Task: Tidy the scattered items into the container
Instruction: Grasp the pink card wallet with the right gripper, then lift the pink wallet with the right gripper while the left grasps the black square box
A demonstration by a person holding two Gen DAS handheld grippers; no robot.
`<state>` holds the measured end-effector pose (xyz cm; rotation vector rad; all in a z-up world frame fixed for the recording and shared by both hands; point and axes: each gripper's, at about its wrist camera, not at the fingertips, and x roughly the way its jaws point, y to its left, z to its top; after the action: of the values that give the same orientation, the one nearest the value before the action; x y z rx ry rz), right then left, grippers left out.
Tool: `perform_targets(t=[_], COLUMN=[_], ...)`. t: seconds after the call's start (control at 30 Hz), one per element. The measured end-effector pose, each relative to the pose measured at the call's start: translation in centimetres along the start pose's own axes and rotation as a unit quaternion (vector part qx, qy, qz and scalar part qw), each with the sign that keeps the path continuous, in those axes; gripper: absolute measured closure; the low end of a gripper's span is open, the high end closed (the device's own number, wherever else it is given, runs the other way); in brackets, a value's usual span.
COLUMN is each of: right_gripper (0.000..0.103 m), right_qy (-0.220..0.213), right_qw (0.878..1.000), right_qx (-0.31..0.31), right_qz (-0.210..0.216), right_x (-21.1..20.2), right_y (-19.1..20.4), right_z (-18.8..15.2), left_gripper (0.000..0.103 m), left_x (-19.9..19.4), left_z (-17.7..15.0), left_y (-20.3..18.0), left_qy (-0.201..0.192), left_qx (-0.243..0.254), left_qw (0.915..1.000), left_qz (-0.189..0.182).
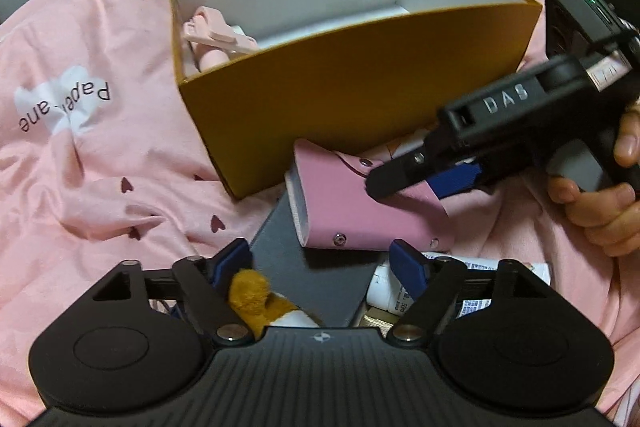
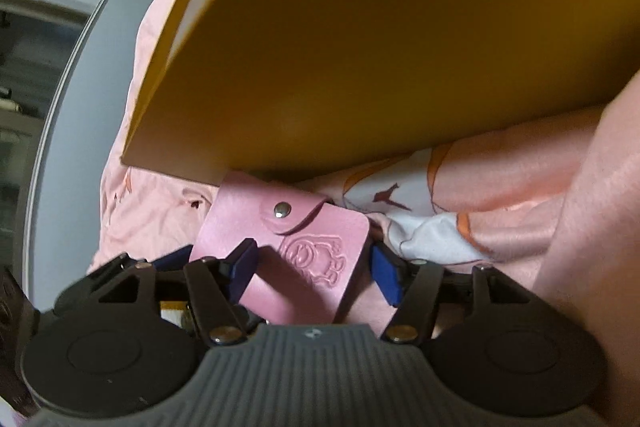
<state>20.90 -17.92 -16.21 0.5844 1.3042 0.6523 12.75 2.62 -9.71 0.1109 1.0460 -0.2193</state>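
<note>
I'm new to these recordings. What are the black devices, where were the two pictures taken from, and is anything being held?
No robot here: a person holds hand-held tongs, each with a camera looking along its fingers. The left-hand view shows the left tongs open over a dark notebook, and the yellow box on pink bedding. The right tongs reach a pink wallet. In the right-hand view, those tongs straddle the wallet; whether they already grip it is unclear. A tube and plush toy wait nearby.
</note>
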Motion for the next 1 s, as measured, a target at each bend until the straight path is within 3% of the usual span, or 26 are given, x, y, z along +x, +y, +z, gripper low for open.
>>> perform_targets(t=[0.23,0.3,0.33,0.4,0.43,0.5,0.57,0.7,0.77,0.87,1.0], right_gripper=[0.031,0.038,0.047,0.068,0.087,0.095,0.097,0.087,0.062,0.048,0.037], right_qy=[-0.005,-0.010,-0.013,-0.018,-0.020,-0.026,-0.034,-0.029,-0.021,-0.011,0.002], right_qw=[1.000,1.000,1.000,0.999,0.998,0.997,0.997,0.997,0.997,0.996,0.997], right_qx=[0.013,0.011,0.015,0.033,0.041,0.046,0.042,0.048,0.056,0.064,0.057], right_qz=[0.023,0.018,0.017,0.028,0.041,0.059,0.063,0.049,0.046,0.056,0.059], right_x=[1.0,0.6,0.3,-0.6,-1.1,-2.2,-3.0,-3.0,-2.6,-2.2,-1.3], right_y=[-0.6,-0.5,-0.5,-0.8,-0.9,-0.8,-0.6,-1.0,-1.4,-1.7,-1.7], right_z=[0.0,-0.1,-0.2,-0.4,-0.5,-0.8,-1.1,-1.1,-1.0,-0.7,-0.3], left_gripper=[0.003,0.003,0.003,0.003,0.003,0.003,0.003,0.003,0.003,0.003,0.003], left_x=[0.7,0.8,0.8,0.9,0.9,0.9,1.1,1.4,1.4,1.7,2.1], left_z=[-0.3,-0.5,-0.5,-0.6,-0.6,-0.7,-0.7,-0.9,-1.0,-1.1,-1.2], left_y=[-1.1,-0.8,-0.7,-0.5,-0.4,-0.4,-0.4,-0.4,-0.2,-0.2,-0.3], left_qy=[0.000,0.003,0.006,0.012,0.014,0.017,0.018,0.020,0.020,0.023,0.029], left_qx=[0.035,0.033,0.034,0.038,0.040,0.045,0.046,0.043,0.042,0.039,0.041], left_qw=[0.9992,0.9992,0.9991,0.9987,0.9986,0.9984,0.9984,0.9987,0.9988,0.9989,0.9986], left_qz=[0.021,0.022,0.026,0.031,0.031,0.030,0.028,0.022,0.018,0.013,0.011])
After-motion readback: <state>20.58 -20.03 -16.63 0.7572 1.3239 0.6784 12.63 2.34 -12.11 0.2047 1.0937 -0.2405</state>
